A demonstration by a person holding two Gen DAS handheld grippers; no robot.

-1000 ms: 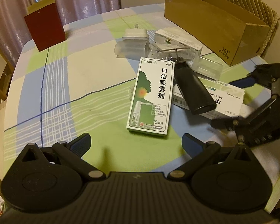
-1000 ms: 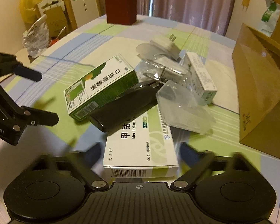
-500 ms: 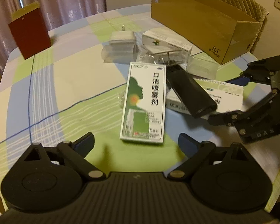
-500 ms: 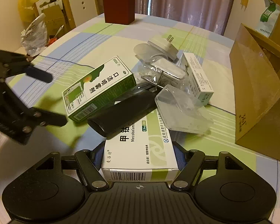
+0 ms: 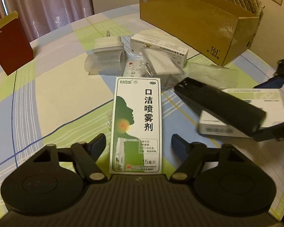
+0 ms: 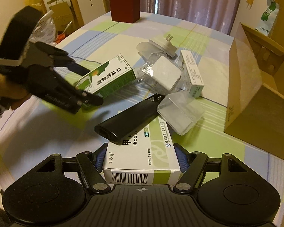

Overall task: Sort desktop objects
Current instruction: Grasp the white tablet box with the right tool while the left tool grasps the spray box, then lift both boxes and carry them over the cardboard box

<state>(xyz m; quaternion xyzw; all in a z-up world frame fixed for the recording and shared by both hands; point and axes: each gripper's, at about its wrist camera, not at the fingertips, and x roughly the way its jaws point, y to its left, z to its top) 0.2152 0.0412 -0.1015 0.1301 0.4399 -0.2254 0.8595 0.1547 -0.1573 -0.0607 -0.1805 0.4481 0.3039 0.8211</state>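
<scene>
A green-and-white throat spray box point(image 5: 136, 121) lies flat on the checked tablecloth. My left gripper point(image 5: 138, 143) is open, one finger on each side of the box's near end with small gaps. My right gripper point(image 6: 141, 158) is shut on a white-and-green Mecobalamin box point(image 6: 151, 151), its blue pads point(image 6: 179, 158) pressed against both sides. A long black device point(image 6: 128, 117) rests slantwise on that box's far end. The left wrist view shows the same black device point(image 5: 219, 104) and the right gripper point(image 5: 259, 109) at the right edge. In the right wrist view, a hand holds the left gripper point(image 6: 92, 87).
Behind these lie a white plug charger point(image 5: 108, 43), clear plastic shells point(image 6: 179, 113), a bagged white block point(image 6: 166, 73) and a narrow white medicine box point(image 6: 192, 75). An open cardboard box point(image 5: 189, 19) stands at the far right, a dark red box point(image 5: 9, 41) at the far left.
My left gripper moved forward until the spray box sat between its open fingers. My right gripper advanced and closed on the Mecobalamin box.
</scene>
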